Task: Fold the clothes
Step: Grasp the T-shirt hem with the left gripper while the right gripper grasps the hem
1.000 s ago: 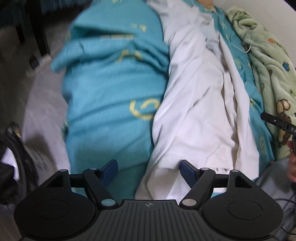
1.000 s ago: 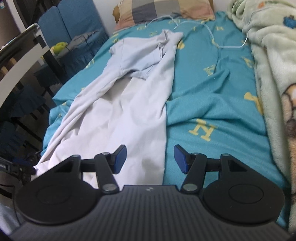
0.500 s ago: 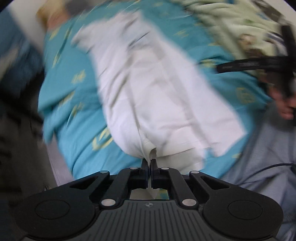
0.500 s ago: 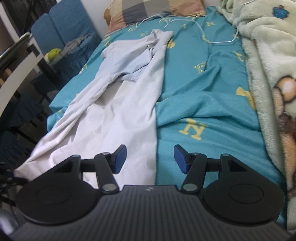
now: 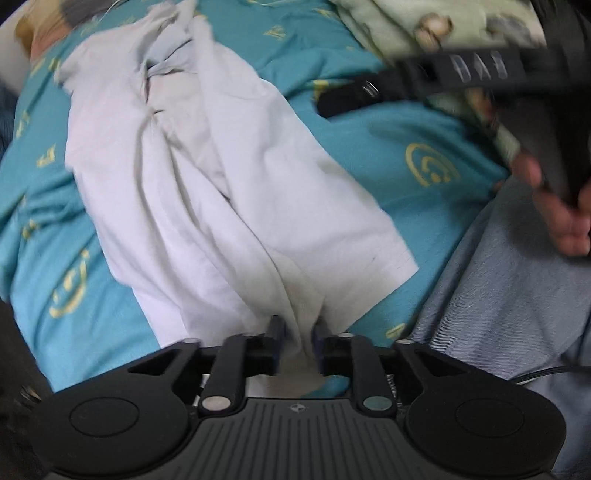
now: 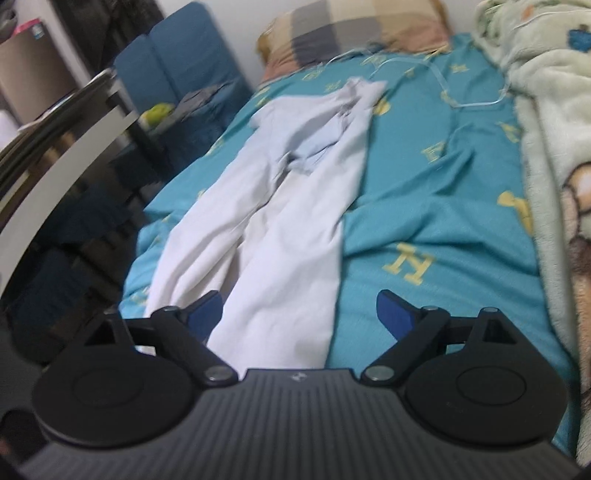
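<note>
A white garment [image 5: 207,177] lies lengthwise and crumpled on a teal bed sheet [image 5: 388,158]. My left gripper [image 5: 298,341] has its jaws partly parted, with a bunched fold of the garment's near hem between the blue pads. In the right wrist view the same garment [image 6: 291,229] runs from the near edge of the bed toward the pillow. My right gripper [image 6: 300,314] is open wide and empty, hovering over the garment's near end. The right gripper's body [image 5: 443,74] and the hand holding it show at the upper right of the left wrist view.
A pale green fleece blanket [image 6: 554,147] lies along the bed's right side. A checked pillow [image 6: 354,29] sits at the head, with a white cable [image 6: 461,92] on the sheet. A blue chair [image 6: 184,66] and dark furniture stand left of the bed. Grey-blue trousers [image 5: 517,295] fill the lower right.
The left gripper closed on the garment's near hem, then its jaws parted a little with the fold still between them. The right gripper opened wider and moved left over the garment.
</note>
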A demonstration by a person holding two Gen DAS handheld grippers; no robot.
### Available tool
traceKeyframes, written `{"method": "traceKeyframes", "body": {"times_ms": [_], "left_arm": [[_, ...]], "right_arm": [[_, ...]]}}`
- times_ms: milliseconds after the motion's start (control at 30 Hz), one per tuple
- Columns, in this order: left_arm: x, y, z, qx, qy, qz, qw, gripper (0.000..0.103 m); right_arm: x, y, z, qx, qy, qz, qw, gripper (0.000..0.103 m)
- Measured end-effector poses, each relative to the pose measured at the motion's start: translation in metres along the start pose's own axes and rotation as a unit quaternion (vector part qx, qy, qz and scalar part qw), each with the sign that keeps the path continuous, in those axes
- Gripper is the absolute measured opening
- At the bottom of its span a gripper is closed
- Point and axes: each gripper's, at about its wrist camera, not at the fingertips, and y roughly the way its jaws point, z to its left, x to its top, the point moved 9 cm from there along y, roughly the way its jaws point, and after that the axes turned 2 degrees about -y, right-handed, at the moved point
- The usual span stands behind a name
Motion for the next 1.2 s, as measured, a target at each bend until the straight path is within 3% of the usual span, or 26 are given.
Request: {"method": "traceKeyframes", "body": {"times_ms": [33,100,167,267,333,433,500,600,767,800,833,867,900,933,1000,1100,1200], "left_arm": [[0.0,-0.007,0.008,-0.008,-0.024,-0.015,0.9996,0.059],[0.002,-0.021,0.027,-0.028,-0.079,-0.046,0.9955,0.064],[0.004,-0.029,0.052,-0.042,-0.154,-0.077,0.9842,0.07],[0.006,-0.027,0.092,-0.009,-0.235,-0.094,0.9675,0.077],[0.008,-0.017,0.11,0.013,-0.262,-0.079,0.9617,0.077],[0.006,-0.004,0.12,0.023,-0.272,-0.049,0.9607,0.077],[0.005,0.01,0.116,0.026,-0.262,-0.023,0.9645,0.077],[0.002,0.027,0.106,0.024,-0.236,0.005,0.9714,0.077],[-0.004,0.043,0.078,-0.015,-0.174,0.055,0.983,0.081],[-0.005,0.043,0.074,-0.015,-0.162,0.057,0.9851,0.08],[-0.005,0.043,0.072,-0.017,-0.152,0.059,0.9864,0.075],[-0.006,0.043,0.07,-0.017,-0.146,0.06,0.9873,0.07],[-0.007,0.042,0.071,-0.015,-0.145,0.059,0.9876,0.056],[-0.008,0.039,0.072,-0.012,-0.145,0.057,0.9877,0.034],[-0.008,0.03,0.075,-0.015,-0.151,0.048,0.9873,0.013],[-0.008,0.0,0.078,-0.038,-0.168,0.007,0.985,0.011],[-0.006,-0.044,0.079,-0.068,-0.206,-0.046,0.9751,0.009]], "right_arm": [[-0.003,0.0,0.0,0.001,0.0,0.009,1.0,0.092],[-0.01,0.004,-0.003,0.013,0.02,0.036,0.999,0.092],[-0.018,0.009,-0.004,0.04,0.044,0.058,0.997,0.092],[-0.028,0.015,-0.002,0.064,0.065,0.084,0.992,0.092],[-0.036,0.019,0.0,0.066,0.069,0.104,0.99,0.092],[-0.051,0.027,0.004,0.076,0.078,0.136,0.985,0.091],[-0.059,0.03,0.01,0.086,0.076,0.154,0.981,0.089],[-0.071,0.034,0.019,0.093,0.074,0.177,0.977,0.068],[-0.086,0.036,0.034,0.111,0.075,0.206,0.969,0.06],[-0.089,0.036,0.038,0.111,0.071,0.208,0.969,0.054],[-0.091,0.035,0.041,0.102,0.059,0.206,0.972,0.037],[-0.093,0.034,0.044,0.09,0.043,0.203,0.974,0.026],[-0.094,0.033,0.047,0.082,0.03,0.199,0.976,0.014],[-0.092,0.03,0.048,0.081,0.029,0.191,0.978,0.013],[-0.085,0.024,0.048,0.082,0.03,0.173,0.981,0.01],[-0.071,0.009,0.046,0.09,0.044,0.141,0.985,0.009],[-0.051,-0.014,0.039,0.098,0.055,0.109,0.988,0.008]]}}
